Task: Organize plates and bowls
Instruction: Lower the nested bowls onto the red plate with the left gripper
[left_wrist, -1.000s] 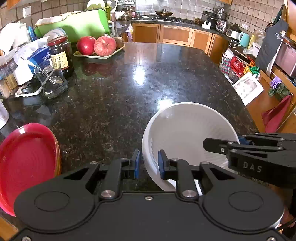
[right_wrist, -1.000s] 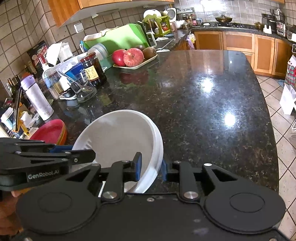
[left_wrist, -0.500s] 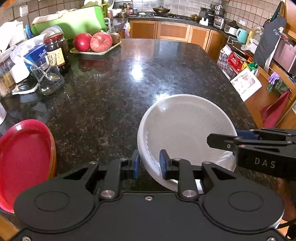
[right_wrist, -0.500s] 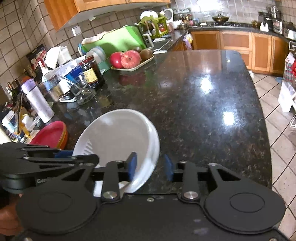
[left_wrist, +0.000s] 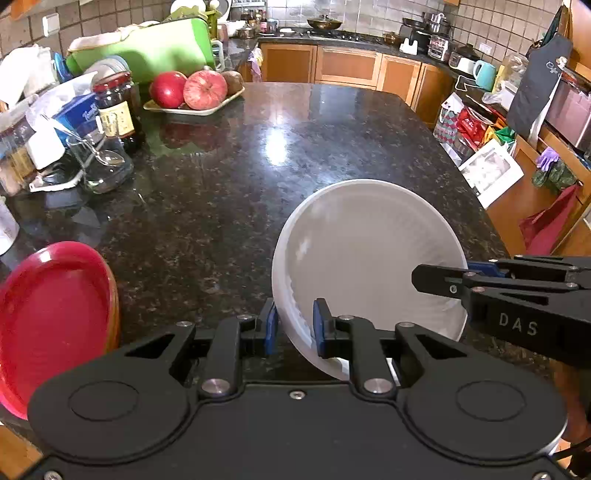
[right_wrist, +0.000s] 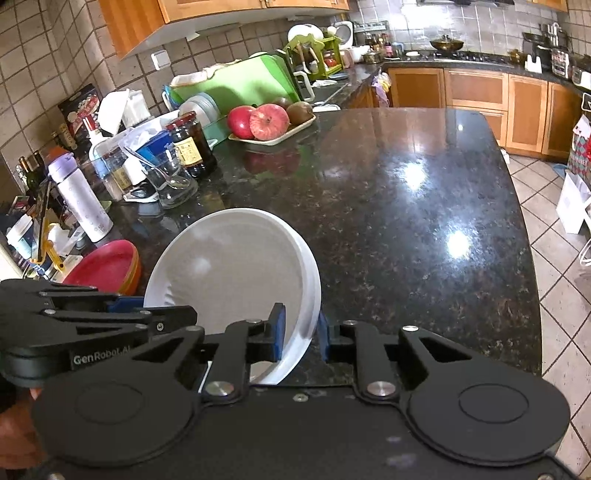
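White plates (left_wrist: 365, 254), stacked, sit tilted at the near edge of the dark granite surface (left_wrist: 295, 147). Left gripper (left_wrist: 294, 325) and right gripper (right_wrist: 299, 332) straddle opposite rims, jaws slightly apart. Red plates (left_wrist: 51, 314) lie far left.

Your left gripper (left_wrist: 293, 325): matte black plastic body, two round raised discs at 7 and 5 o'clock of its view, silver screws at the linkage pivots, blue pads on the fingers (left_wrist: 320, 325). Your right gripper (right_wrist: 300, 330): same black build, same discs, screws and blue pads. White lettering "DAS" on the right unit's side, "GenRobot.AI" on the left's. Bare skin shows at 8 o'clock in the right view.
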